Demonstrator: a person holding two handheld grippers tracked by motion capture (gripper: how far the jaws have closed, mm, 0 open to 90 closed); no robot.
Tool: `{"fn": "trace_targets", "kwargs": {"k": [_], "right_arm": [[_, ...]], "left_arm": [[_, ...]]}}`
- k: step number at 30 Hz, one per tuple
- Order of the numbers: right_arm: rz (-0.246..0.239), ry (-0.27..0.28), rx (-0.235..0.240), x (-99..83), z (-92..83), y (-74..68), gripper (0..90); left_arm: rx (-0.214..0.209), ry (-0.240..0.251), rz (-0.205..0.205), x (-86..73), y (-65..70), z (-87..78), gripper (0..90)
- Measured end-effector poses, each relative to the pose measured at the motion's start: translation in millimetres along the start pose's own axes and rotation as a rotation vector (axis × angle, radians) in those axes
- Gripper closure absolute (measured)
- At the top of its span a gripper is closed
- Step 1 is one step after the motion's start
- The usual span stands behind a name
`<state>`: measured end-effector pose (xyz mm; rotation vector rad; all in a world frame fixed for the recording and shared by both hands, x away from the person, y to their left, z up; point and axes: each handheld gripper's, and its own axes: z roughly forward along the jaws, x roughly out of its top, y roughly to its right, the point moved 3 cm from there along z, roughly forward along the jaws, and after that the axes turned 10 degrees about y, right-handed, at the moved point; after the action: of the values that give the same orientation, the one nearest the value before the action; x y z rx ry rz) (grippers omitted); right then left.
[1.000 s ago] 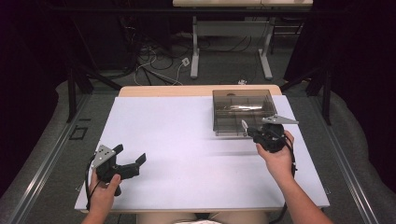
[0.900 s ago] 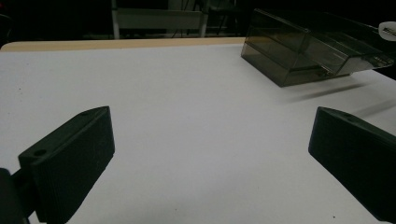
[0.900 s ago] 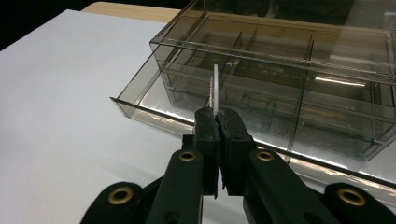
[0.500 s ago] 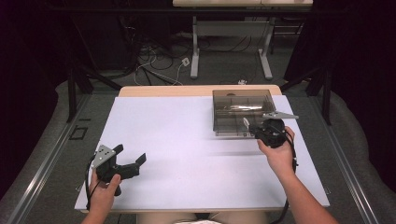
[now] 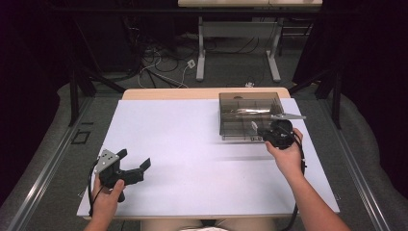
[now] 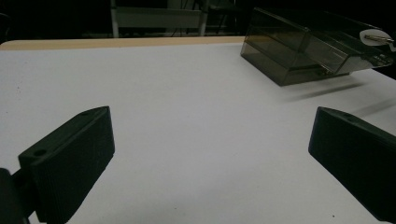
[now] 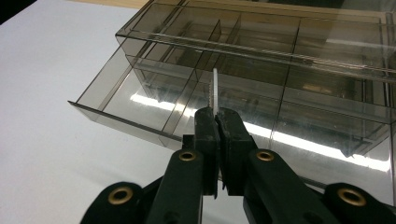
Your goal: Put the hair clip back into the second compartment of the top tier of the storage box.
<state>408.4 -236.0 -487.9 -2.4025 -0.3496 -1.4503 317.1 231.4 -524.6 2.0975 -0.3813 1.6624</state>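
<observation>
Clamped in the right gripper [image 7: 216,114], jaws together on its lower end: a thin flat metal strip [image 7: 215,88], toothed along one edge like a small saw blade, though too small to name for sure. Held upright just above the near front of the smoked clear box [image 5: 250,115], over one of its open compartments, without touching the dividers so far as could be told. Judged light, stiff along its length but springy sideways, slick on its faces and sharp along the toothed edge; best pinched across the flat faces near one end, as here, never on the edge. Box itself likely light, brittle plastic, prone to slide on the white table [image 5: 192,159] if nudged. Well apart from the box, near the table's front left corner: the left gripper [image 5: 132,166], jaws wide apart, holding nothing
</observation>
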Motion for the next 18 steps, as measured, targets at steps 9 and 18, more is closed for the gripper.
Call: {"fn": "trace_targets", "kwargs": {"k": [9, 18], "right_arm": [[-0.005, -0.003, -0.011, 1.6, 6.4, 2.2, 87.2], [0.001, 0.0, -0.023, 1.0, 12.5, 3.4, 87.2]], "left_arm": [[-0.001, -0.002, 0.001, -0.1, -0.1, 0.0, 0.3], [-0.002, -0.005, 0.0, -0.3, -0.1, 0.0, 0.3]]}}
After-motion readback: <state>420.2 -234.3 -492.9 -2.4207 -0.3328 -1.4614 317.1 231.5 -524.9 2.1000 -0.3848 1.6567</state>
